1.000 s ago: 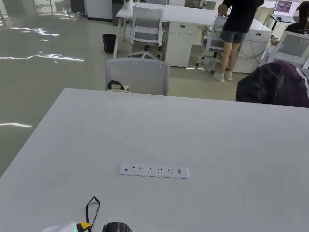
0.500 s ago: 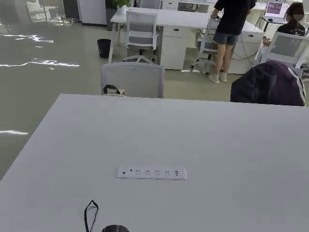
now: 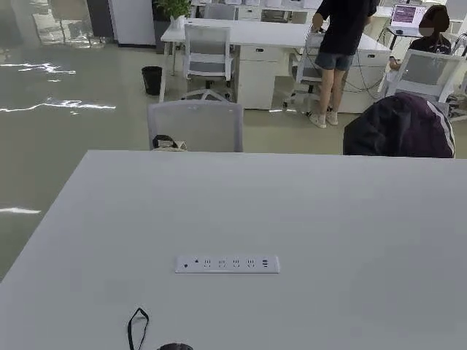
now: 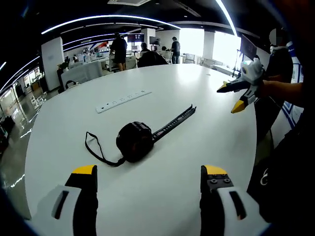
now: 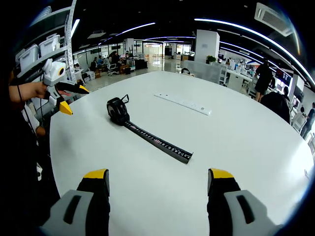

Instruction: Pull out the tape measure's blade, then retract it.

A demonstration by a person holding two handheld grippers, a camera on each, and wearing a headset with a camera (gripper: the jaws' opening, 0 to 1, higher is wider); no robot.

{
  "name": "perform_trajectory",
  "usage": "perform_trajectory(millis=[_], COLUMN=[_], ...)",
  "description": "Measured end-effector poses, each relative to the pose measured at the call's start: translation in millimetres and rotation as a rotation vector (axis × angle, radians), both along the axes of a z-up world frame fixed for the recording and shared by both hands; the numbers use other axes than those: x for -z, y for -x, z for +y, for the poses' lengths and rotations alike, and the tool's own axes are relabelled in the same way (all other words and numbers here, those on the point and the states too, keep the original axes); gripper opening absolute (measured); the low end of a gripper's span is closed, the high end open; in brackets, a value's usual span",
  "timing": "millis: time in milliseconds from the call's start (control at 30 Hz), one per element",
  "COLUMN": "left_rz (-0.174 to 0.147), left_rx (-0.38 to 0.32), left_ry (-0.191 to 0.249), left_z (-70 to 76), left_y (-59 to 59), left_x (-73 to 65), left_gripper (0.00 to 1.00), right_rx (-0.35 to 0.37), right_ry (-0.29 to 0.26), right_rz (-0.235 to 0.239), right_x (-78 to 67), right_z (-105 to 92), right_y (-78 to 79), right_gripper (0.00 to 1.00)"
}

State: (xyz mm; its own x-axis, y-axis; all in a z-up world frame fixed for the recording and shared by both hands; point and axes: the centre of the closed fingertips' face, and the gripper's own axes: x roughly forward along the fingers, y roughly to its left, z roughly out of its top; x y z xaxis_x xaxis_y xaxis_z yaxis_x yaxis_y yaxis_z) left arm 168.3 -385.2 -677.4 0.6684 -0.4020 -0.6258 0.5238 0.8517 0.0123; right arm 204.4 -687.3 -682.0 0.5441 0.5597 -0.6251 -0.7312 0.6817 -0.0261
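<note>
Round black tape measure [image 4: 134, 141] sits on the white table [image 4: 197, 88], thin dark blade [image 4: 172, 122] already out. My left gripper [image 4: 150, 172] and right gripper [image 5: 156, 174] hang open (well off it). It looks chunky and slick, so I'd clamp its flat sides.

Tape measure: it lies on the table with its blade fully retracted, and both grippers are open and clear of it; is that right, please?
Not quite: the blade is pulled out, lying flat on the table from the tape measure, as the right gripper view shows. The left gripper and right gripper are indeed open and clear of it.
</note>
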Motion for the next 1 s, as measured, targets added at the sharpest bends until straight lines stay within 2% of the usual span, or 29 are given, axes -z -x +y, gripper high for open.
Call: perform_trajectory(millis=[100,300,400,500,700,1000], left_rz=[-0.013,-0.054,-0.053,-0.052,-0.07,-0.094], left_rx=[-0.014,-0.076,-0.095,-0.115,-0.182,-0.257], left_ry=[-0.015,0.019,0.025,0.033,0.082,0.101], left_z=[2.2,-2.6,-7.0,-10.3,-14.2,-13.0], left_y=[2.8,4.2,5.3,7.2,9.4,11.1], left_x=[-2.2,-11.7,-11.9,-11.8,-18.3,-29.0], left_gripper=[0.86,0.93,0.99,0.99,0.99,0.99], right_rx=[0.009,0.055,0.076,0.09,0.108,0.102], right_ry=[0.004,-0.013,-0.017,-0.014,-0.021,-0.027], right_rz=[-0.009,-0.024,-0.021,-0.026,-0.031,-0.038], right_x=[-2.7,-7.4,-8.0,-9.5,-11.9,-14.3], right_z=[0.1,0.6,1.3,1.6,1.4,4.6], right_y=[3.4,9.1,13.3,17.5,23.9,25.8], right_gripper=[0.85,0.87,0.89,0.9,0.9,0.9])
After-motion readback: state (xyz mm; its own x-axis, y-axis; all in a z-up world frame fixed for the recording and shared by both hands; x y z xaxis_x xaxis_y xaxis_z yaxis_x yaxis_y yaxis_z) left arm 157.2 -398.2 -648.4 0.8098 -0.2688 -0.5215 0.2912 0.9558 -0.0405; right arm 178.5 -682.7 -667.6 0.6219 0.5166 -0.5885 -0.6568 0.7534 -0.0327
